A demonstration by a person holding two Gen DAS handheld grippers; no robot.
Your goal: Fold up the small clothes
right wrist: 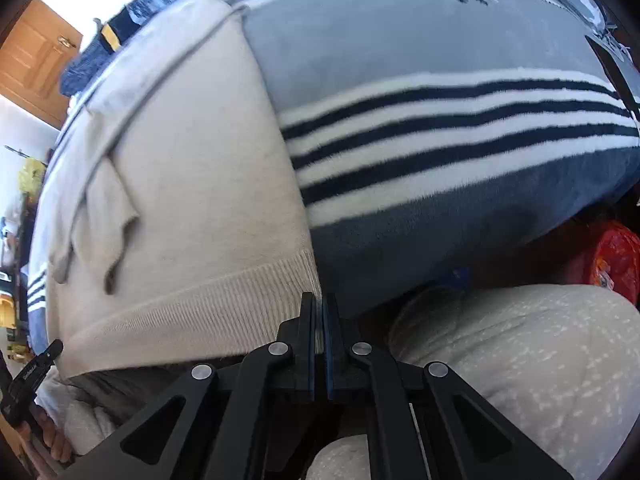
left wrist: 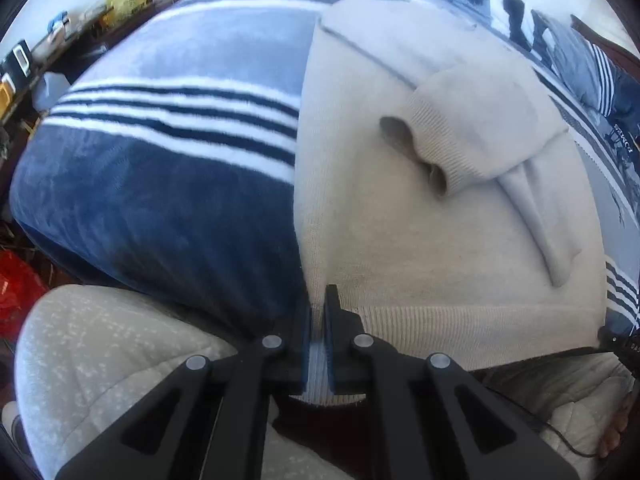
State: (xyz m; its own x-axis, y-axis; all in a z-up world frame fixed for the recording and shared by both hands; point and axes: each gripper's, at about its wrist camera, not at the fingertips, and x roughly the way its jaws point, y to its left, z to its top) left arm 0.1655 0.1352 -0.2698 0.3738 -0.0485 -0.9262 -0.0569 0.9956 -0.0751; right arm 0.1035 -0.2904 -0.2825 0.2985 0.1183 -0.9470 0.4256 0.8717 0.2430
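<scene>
A cream knit sweater point(left wrist: 440, 220) lies flat on a blue striped blanket point(left wrist: 160, 168), with both sleeves folded in over its body. My left gripper point(left wrist: 318, 312) is shut on the ribbed hem at the sweater's near left corner. In the right wrist view the sweater point(right wrist: 192, 184) fills the left half. My right gripper point(right wrist: 319, 312) is shut on the ribbed hem at the near right corner, at the blanket's point(right wrist: 460, 140) near edge. The cuff point(left wrist: 436, 136) of one sleeve lies open on the chest.
The person's light speckled trouser legs point(left wrist: 108, 360) point(right wrist: 520, 360) sit just under both grippers. A red bag point(right wrist: 612, 260) lies on the floor to the right. A cluttered shelf point(left wrist: 60, 40) stands at the far left. A wooden door point(right wrist: 36, 64) is behind.
</scene>
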